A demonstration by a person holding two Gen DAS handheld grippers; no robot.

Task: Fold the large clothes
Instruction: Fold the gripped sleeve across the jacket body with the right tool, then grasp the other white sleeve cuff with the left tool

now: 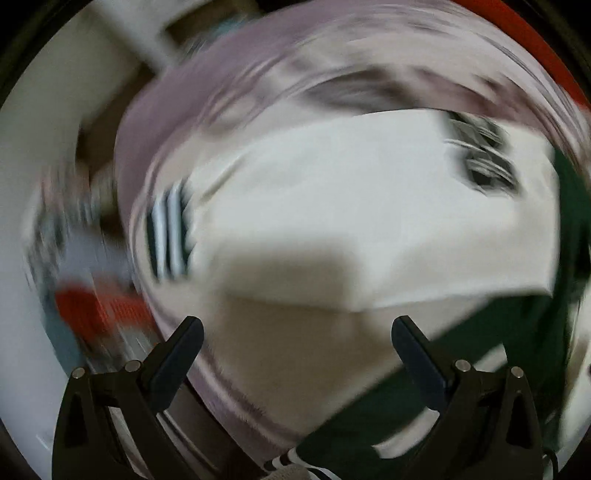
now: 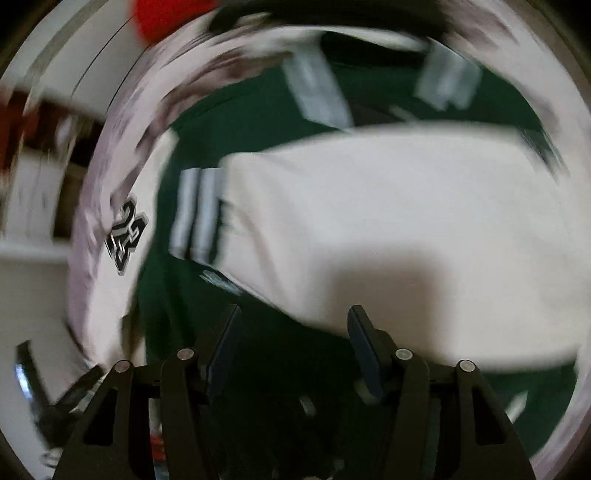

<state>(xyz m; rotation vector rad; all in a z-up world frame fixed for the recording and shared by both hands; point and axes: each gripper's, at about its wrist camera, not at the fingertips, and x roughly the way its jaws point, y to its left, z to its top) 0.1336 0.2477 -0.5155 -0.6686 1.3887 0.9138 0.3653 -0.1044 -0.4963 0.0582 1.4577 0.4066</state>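
- White-and-green cloth fills both views: the jersey (image 1: 362, 221) lies spread on a pale lilac sheet (image 1: 184, 96), and everything is smeared with blur.
- Left wrist view: the left gripper (image 1: 297, 326) points down at the jersey, jaws wide apart, nothing between the fingers (image 1: 177, 354).
- A folded white panel of the jersey sits just beyond those fingertips, its folded edge running across just ahead of them.
- Dark striped trim (image 1: 168, 236) shows at the jersey's left edge; a dark printed patch (image 1: 484, 162) sits towards its far right corner.
- Green fabric (image 1: 480, 350) of the jersey runs down its right side, passing under the gripper's right finger.
- Right wrist view: the right gripper (image 2: 293, 319) hangs over the same jersey (image 2: 406, 221), jaws parted, no cloth pinched between them.
- Dark green cloth lies directly beneath those fingertips; the white folded panel reaches away beyond and to the right.
- Pale stripes (image 2: 199, 218) cross the green just left of the white panel, and a black-and-white emblem (image 2: 127, 236) sits further left on white fabric.
- Something red (image 2: 166, 18) shows past the jersey's far edge; too blurred to identify.
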